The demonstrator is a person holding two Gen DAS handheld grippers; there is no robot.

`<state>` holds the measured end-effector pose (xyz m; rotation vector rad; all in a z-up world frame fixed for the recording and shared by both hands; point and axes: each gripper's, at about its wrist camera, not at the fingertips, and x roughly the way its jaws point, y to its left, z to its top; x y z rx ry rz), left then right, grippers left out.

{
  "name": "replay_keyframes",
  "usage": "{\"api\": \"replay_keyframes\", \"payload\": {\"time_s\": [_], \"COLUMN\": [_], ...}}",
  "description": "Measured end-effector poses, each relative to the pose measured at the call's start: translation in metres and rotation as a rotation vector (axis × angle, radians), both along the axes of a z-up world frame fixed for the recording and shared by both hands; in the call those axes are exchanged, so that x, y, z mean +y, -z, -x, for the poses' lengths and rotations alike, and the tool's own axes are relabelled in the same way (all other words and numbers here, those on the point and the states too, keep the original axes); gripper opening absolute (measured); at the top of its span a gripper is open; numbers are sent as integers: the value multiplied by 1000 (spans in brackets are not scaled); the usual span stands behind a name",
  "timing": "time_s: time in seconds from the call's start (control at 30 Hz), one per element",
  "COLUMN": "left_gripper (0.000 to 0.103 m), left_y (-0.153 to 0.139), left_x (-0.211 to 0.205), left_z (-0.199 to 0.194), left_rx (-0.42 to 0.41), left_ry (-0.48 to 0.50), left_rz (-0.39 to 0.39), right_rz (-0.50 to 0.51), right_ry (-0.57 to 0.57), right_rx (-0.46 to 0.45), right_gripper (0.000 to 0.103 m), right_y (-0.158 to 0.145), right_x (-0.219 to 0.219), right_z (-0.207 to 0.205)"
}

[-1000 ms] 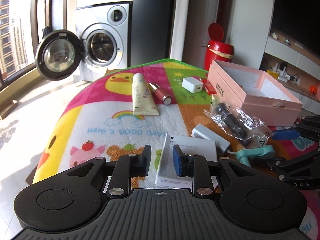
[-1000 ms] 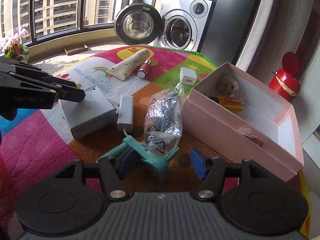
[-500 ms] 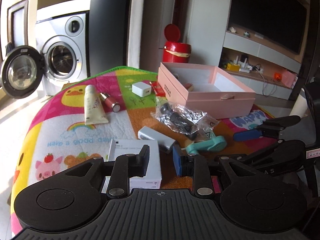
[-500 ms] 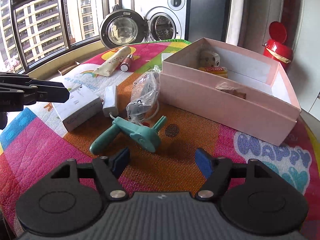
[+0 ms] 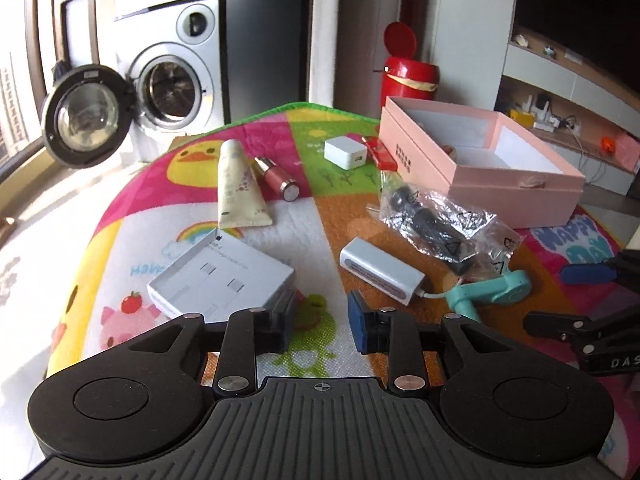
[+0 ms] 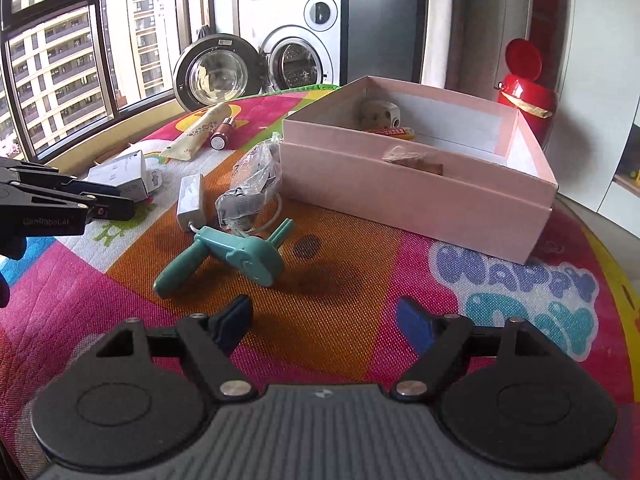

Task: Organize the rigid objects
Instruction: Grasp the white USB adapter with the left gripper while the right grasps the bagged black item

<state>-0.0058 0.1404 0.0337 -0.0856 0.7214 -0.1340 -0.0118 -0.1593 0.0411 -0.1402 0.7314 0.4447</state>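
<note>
While both grippers hang over the colourful cartoon play mat (image 6: pixel 352 280) covering the surface, every loose item lies around one landmark, the open pale pink cardboard box (image 6: pixel 416 196).

Left gripper (image 5: pixel 320 314): jaws parted with nothing between them, low over the mat; its left finger (image 5: pixel 282 312) is just in front of a corner of the flat white printed carton (image 5: pixel 222 276); whether they touch cannot be told.
Right gripper (image 6: pixel 324 322): jaws spread wide and empty, over bare mat on the near side of the pink box.
Pink box contents: a small beige rounded object (image 6: pixel 378 114), a red and yellow packet (image 6: pixel 390 131) and a brown piece with frayed string (image 6: pixel 416 160) lie inside, along the box's left half in the right wrist view.
Teal plastic handled tool (image 6: pixel 232 258): flat on the orange patch, near the box's front left corner, just ahead of the right gripper.
Crinkled clear plastic bag with dark parts inside (image 5: pixel 436 224): close beside the box's left wall.
White oblong power adapter with a thin cable (image 5: pixel 382 270): left of the bag, farther from the box.
White carton: farther left of the box than the adapter.
Cream squeeze tube (image 5: pixel 240 186) and pink metallic cylinder (image 5: pixel 278 178): side by side, well to the box's left.
White cube charger (image 5: pixel 345 153) and flat red item (image 5: pixel 380 154): beside the box's far left corner.
Background: a washing machine with its round door open (image 6: pixel 256 76) and a red lidded bin (image 6: pixel 526 92) stand beyond the box.
</note>
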Motion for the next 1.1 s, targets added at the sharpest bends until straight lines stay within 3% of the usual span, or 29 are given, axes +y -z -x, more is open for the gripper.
{"api": "replay_keyframes", "payload": {"time_s": [0.07,0.13,0.23,0.33,0.43,0.57,0.73,0.87,1.1], "left_gripper": [31,31,31,38,40,43,44,45,46], "left_y": [-3,-2,4,12,14,14,13,13,16], "left_x": [2,-2,-14,-28,-46,-43,-22,-8,3], "left_z": [-13,-28,-50,-63,-55,-28,8,32,48], "left_rx": [21,33,45,72,54,39,37,24,-8], "left_ry": [-22,-61,-118,-122,-70,-15,-27,-10,36], "left_rz": [142,179,145,115,10,-37,-58,-100,-64], "right_rz": [2,3,2,-2,-29,-101,-6,91,122], "right_ry": [3,5,9,11,-8,-109,-173,-195,-67], "right_rx": [-4,-6,-8,-7,5,1,-85,-94,-71], "right_gripper": [81,81,81,81,81,81,81,81,81], "right_y": [0,1,1,0,-2,-13,-17,-10,-4], "right_x": [-1,0,0,-1,-3,6,44,63,30], "right_z": [0,1,3,4,7,21,30,28,15]}}
